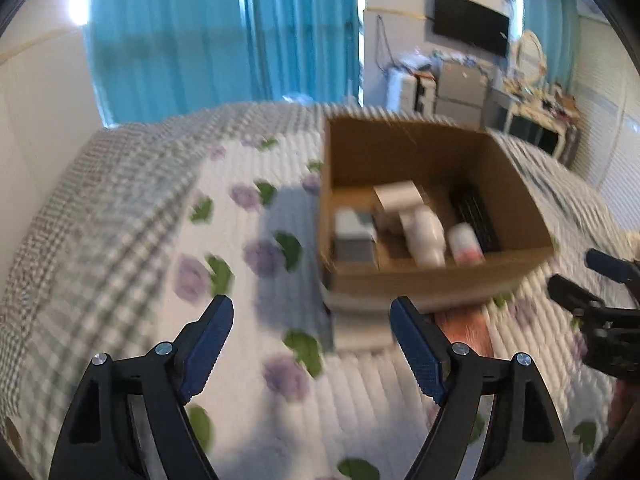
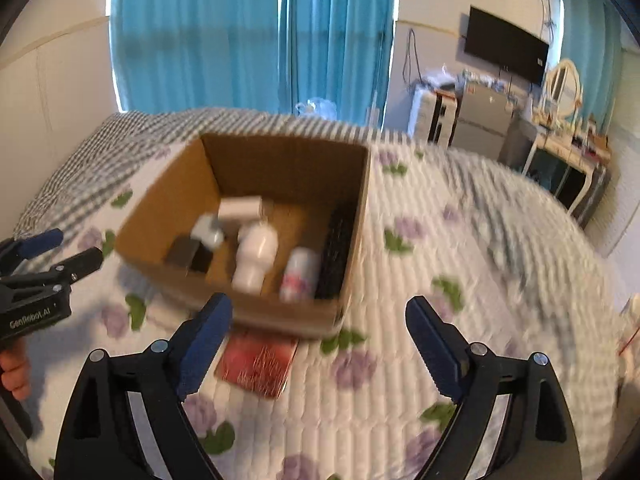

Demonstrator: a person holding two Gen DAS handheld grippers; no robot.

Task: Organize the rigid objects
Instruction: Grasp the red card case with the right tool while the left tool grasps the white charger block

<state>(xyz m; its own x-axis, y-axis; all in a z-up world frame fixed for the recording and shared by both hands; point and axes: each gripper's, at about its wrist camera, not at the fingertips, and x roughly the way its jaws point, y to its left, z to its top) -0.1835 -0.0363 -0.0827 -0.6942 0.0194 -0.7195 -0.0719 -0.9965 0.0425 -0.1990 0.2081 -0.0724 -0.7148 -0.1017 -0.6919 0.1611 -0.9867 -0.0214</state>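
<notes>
With most things already lying in the cardboard box (image 2: pixel 256 236) mid-bed, the red booklet (image 2: pixel 256 364) on the quilt just in front of it looks like the next pick. Both the left gripper (image 1: pixel 312 344) and right gripper (image 2: pixel 318 344) hover with jaws released, empty; one must descend and close on the flat booklet's edge.

A cardboard box (image 2: pixel 256 240) sits on the bed (image 2: pixel 460 280). Inside it, a bottle (image 2: pixel 256 256) lies near the middle, a can (image 2: pixel 300 274) just right of it, and a keyboard (image 2: pixel 338 252) stands against the right wall. Small boxes (image 2: pixel 224 224) cluster to the left of the bottle. A flat book (image 2: pixel 256 364) lies on the bed before the box, at its near edge. Curtains (image 2: pixel 248 36) hang behind the bed.
</notes>
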